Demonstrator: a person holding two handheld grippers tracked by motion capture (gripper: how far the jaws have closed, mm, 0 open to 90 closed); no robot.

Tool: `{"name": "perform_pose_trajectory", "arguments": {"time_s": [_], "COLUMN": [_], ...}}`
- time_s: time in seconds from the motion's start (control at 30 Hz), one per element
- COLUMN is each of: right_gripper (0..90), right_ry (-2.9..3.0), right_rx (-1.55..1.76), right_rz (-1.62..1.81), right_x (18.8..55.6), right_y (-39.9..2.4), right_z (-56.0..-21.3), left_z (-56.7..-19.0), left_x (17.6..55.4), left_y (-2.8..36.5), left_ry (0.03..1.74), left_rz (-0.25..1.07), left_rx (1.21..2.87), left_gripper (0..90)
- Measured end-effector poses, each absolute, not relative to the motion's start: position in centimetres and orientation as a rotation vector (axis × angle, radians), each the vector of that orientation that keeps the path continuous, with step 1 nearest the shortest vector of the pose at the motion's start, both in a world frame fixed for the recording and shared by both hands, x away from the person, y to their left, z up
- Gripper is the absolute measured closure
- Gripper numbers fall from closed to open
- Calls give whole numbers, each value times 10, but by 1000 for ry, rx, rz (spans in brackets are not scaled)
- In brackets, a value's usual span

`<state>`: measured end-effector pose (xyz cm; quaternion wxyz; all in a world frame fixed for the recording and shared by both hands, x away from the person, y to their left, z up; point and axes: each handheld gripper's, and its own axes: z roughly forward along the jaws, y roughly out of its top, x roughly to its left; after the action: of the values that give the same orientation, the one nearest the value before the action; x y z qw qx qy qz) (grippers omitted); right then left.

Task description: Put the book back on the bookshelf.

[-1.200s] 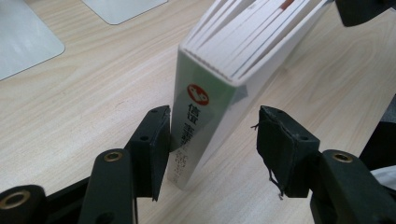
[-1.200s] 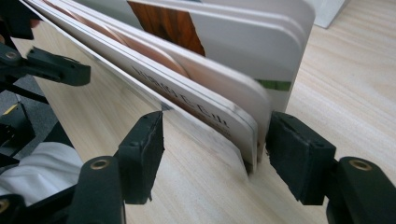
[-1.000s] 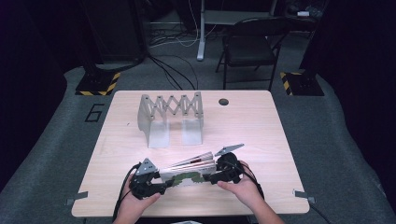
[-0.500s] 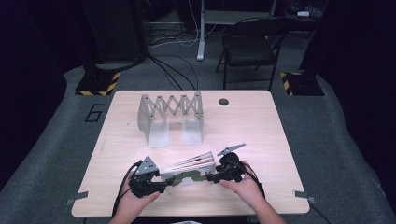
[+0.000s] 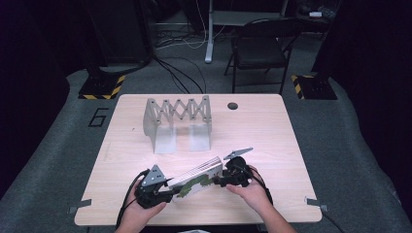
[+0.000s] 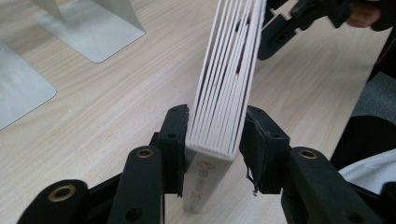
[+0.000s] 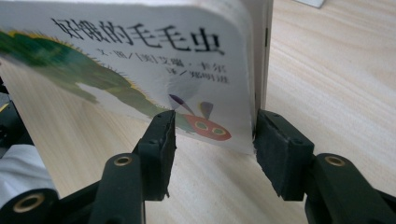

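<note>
Board book, lower centre of the high view, stands on edge on the surface. Left tool and right tool each clench one end, jaws just closing, steadying it upright for lifting.

"好饿的毛毛虫" on book cover; floor "6"

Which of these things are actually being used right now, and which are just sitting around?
In use:
- thick white board book with a green caterpillar cover
- left gripper, jaws just closing on the book's end
- right gripper, jaws just closing on its other end

Lying about:
- grey metal expanding book rack
- black folding chair
- light wooden table, which merely bears the work
</note>
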<state>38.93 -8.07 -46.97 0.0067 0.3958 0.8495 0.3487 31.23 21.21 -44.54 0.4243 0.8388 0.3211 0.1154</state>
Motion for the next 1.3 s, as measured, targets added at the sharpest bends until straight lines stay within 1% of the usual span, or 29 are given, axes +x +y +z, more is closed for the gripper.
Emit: {"name": "perform_pose_trajectory", "arguments": {"time_s": [0.2, 0.33, 0.43, 0.63, 0.8, 0.97, 1.17, 1.3], "right_gripper": [486, 484, 482, 477, 471, 468, 468, 469], "right_ry": [2650, 2647, 2653, 2640, 2631, 2628, 2636, 2636], "right_rx": [1216, 1250, 1248, 1266, 1304, 1296, 1293, 1301], "right_rz": [1111, 1137, 1143, 1148, 1168, 1165, 1154, 1157], "right_x": [394, 395, 397, 398, 399, 399, 400, 400], "right_y": [-77, -75, -77, -81, -83, -82, -82, -82], "right_z": [-471, -472, -473, -477, -481, -482, -484, -484], "left_z": [-438, -434, -434, -431, -428, -426, -428, -431], "left_x": [306, 303, 304, 305, 310, 317, 324, 327], "left_y": [205, 200, 199, 196, 191, 183, 174, 168], "left_ry": [770, 753, 765, 785, 827, 821, 855, 869], "left_rz": [291, 324, 315, 315, 293, 289, 259, 275], "left_rx": [2116, 2150, 2154, 2169, 2193, 2225, 2253, 2281], "left_gripper": [689, 705, 718, 710, 669, 662, 665, 671]}}
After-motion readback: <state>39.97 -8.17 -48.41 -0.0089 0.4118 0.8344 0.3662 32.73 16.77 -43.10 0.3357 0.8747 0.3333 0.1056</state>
